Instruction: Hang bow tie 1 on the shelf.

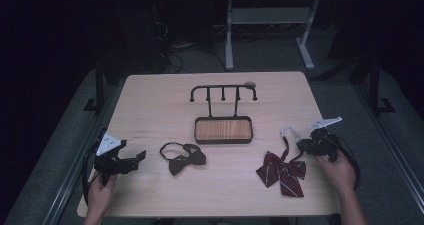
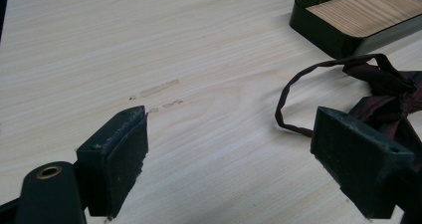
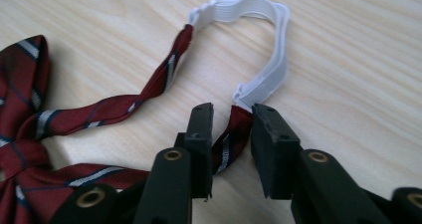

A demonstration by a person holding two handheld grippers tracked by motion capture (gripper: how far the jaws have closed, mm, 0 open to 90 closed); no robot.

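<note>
Red-striped fabric sits between the narrowed jaws of the right gripper, which straddle the neck strap of the red bow tie near its white elastic, though whether the pads press the strap cannot be told; the tie lies on the tabletop at the right. At the left, the left gripper has its jaws wide apart and holds nothing, just beside the dark bow tie, in front of the wood-floored rack.
</note>
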